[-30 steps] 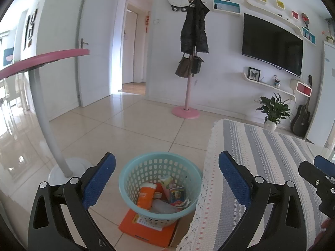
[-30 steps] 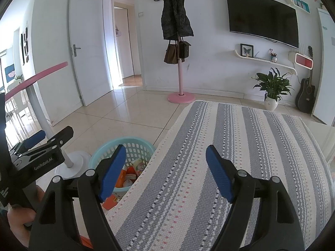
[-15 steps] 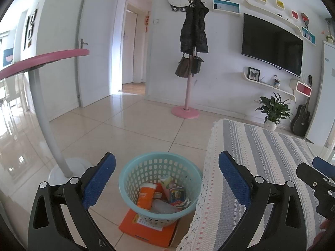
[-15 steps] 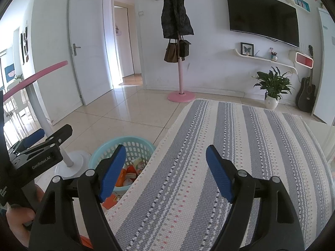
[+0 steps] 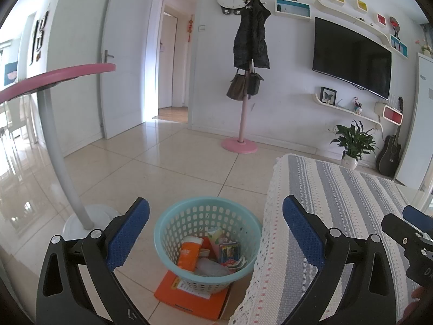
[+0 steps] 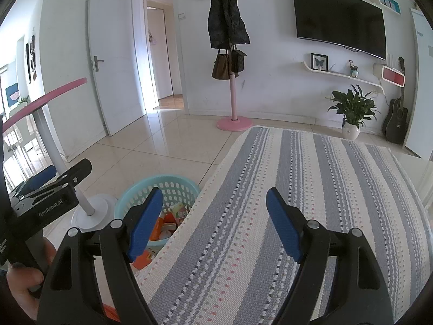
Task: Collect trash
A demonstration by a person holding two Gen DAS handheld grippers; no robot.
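A light blue plastic basket stands on the floor beside the table, on an orange box. It holds trash: an orange bottle, a clear wrapper and colourful packets. My left gripper is open and empty, above and in front of the basket. My right gripper is open and empty over the striped tablecloth. The basket also shows in the right wrist view, partly hidden by the table edge and my left finger.
The table with the grey and white striped cloth fills the right. A white stand with a pink top rises left of the basket. A pink coat rack, a potted plant, a guitar and a TV line the far wall.
Almost nothing has moved. The right gripper has shifted slightly in the left wrist view; both grippers stay open.
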